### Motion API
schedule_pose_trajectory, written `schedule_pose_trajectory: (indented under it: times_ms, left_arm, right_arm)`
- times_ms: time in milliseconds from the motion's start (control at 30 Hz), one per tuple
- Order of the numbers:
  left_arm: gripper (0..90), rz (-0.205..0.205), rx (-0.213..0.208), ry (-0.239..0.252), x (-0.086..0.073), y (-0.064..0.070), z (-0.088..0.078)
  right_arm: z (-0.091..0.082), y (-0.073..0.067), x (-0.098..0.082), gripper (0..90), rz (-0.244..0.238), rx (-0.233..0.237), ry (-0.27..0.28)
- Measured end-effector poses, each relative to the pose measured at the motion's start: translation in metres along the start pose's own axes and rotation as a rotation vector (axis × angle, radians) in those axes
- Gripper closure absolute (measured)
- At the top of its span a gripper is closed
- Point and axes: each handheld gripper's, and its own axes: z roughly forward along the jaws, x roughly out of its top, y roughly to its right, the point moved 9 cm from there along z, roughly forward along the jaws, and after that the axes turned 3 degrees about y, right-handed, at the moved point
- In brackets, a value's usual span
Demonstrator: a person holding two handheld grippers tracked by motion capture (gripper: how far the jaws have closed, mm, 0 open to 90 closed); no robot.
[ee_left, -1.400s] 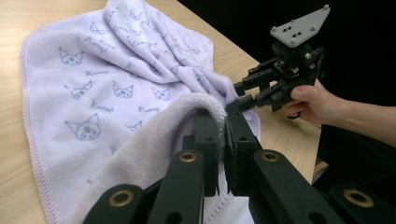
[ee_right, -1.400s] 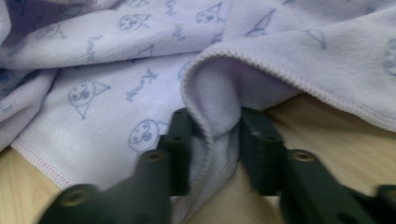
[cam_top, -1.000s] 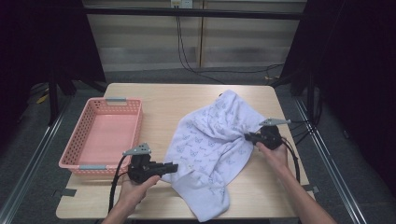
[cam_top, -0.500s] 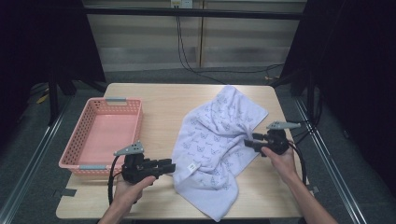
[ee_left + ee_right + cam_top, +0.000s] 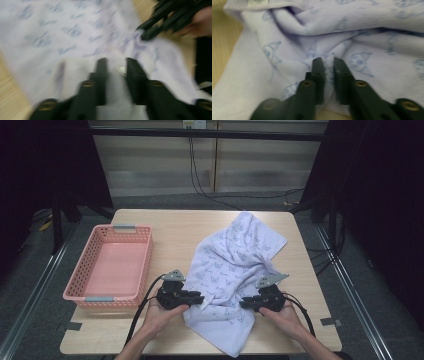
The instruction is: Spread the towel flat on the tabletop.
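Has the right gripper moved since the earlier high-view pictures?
Yes. The right gripper has come toward the table's near edge and inward, now shut on the patterned towel.

Looks like a lab recording rig, not a home. Bare wooden bench standing alone on grey carpet, black curtains on the left and right, metal rails along the floor on both sides, loose cables running down the far wall.
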Motion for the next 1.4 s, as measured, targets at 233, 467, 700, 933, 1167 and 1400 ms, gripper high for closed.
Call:
schedule_pose_trajectory:
  times_ms: [233, 467, 700, 933, 1167, 1400]
  left_arm:
    - [87.0, -0.033, -0.032, -0.014, -0.014, 0.003, -0.01]
    - [74.1, -0.056, -0.088, -0.046, -0.035, 0.019, -0.017]
    - [64.9, -0.001, -0.093, 0.091, 0.005, 0.023, -0.033]
    - [52.7, 0.032, -0.1, 0.016, 0.009, 0.014, 0.015]
    - [46.7, 0.043, -0.049, -0.044, 0.001, 0.007, 0.035]
    - [77.5, 0.008, -0.088, 0.014, 0.002, 0.003, 0.024]
  right_arm:
    - [-0.014, 0.06, 0.016, 86.3, 0.068, -0.126, 0.051]
    - [0.0, 0.073, 0.021, 68.0, 0.058, -0.16, 0.029]
    - [-0.042, 0.045, 0.02, 54.8, 0.032, -0.148, 0.125]
    - [-0.053, 0.017, -0.021, 55.8, 0.02, -0.064, 0.055]
    - [-0.047, 0.024, -0.032, 49.9, -0.005, -0.103, 0.003]
    - [-0.043, 0.026, -0.036, 49.6, -0.024, -0.134, -0.014]
